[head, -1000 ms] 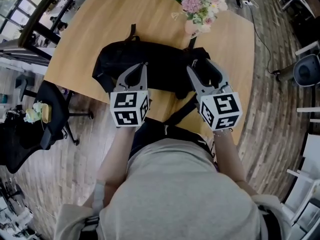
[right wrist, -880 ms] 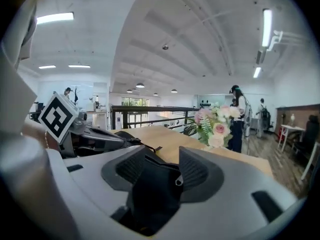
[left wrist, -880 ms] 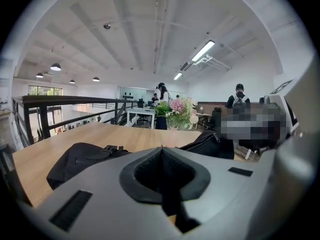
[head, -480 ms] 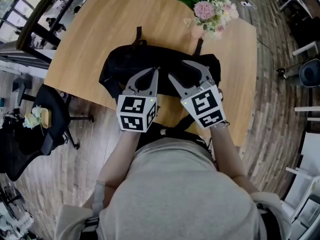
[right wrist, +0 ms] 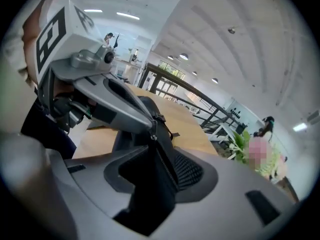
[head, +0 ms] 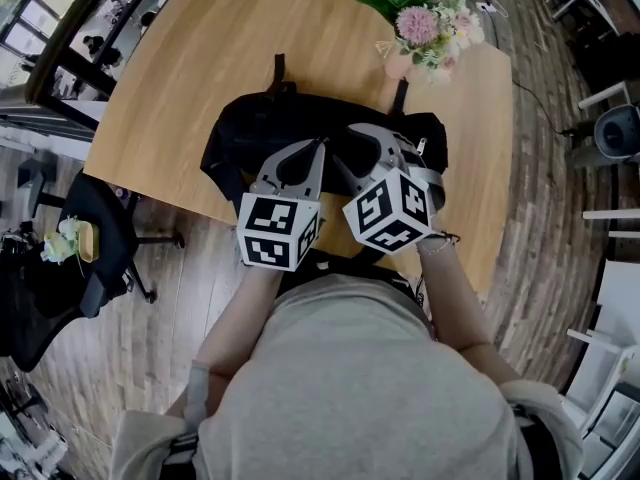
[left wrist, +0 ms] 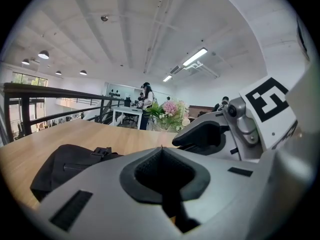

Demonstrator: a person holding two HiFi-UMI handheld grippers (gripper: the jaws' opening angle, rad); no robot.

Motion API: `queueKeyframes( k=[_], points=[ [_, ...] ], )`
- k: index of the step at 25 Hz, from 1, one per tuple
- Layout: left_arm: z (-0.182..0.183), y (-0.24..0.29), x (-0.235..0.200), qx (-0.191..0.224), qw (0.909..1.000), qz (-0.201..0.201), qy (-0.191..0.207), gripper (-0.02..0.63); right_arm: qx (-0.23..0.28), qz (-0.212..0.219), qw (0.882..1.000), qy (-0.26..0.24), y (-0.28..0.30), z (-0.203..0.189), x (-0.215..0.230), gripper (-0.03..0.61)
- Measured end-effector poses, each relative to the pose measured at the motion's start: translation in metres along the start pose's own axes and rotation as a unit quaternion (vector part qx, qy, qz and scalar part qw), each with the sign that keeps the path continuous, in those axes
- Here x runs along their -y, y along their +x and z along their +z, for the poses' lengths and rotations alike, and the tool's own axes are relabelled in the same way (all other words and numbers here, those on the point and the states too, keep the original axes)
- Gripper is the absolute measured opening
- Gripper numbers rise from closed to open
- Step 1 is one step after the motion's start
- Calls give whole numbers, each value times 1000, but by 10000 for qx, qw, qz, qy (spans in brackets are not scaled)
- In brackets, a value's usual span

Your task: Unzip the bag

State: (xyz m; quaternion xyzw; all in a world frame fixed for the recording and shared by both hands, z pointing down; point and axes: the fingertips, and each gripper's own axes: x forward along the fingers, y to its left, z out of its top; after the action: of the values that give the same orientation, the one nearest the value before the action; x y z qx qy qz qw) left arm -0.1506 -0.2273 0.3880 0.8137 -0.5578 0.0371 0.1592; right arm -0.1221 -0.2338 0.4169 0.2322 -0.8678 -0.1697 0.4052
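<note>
My left gripper is clenched, its jaws pressed flat together. Seen from the right gripper view, its tip sits at the top end of the zipper; I cannot make out whether a pull tab is pinched there. My right gripper has its jaws apart, though they have just been closing. A raised fold of the black bag, with the zipper running along it, stands between them, and I see no firm clamp on it.

In the head view both grippers lie over the bag's near side, close beside each other, with their marker cubes toward my body. The right one is rolled over at a slant.

The bag lies across the near part of the wooden table, with one short strap reaching toward the far side. A vase of pink and white flowers stands near the table's far right corner, apart from the bag. A black office chair stands on the plank floor to the left.
</note>
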Motion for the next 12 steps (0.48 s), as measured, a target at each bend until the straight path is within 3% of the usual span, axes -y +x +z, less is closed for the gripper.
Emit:
queueKeyframes(
  k=[5, 12],
  points=[
    [0, -1, -2, 15, 10000, -38, -30, 18, -182, 82, 9998, -97, 4, -3, -5, 111],
    [2, -5, -12, 93, 9999, 49, -92, 18, -221, 90, 9993, 302, 1, -4, -9, 32]
  ],
)
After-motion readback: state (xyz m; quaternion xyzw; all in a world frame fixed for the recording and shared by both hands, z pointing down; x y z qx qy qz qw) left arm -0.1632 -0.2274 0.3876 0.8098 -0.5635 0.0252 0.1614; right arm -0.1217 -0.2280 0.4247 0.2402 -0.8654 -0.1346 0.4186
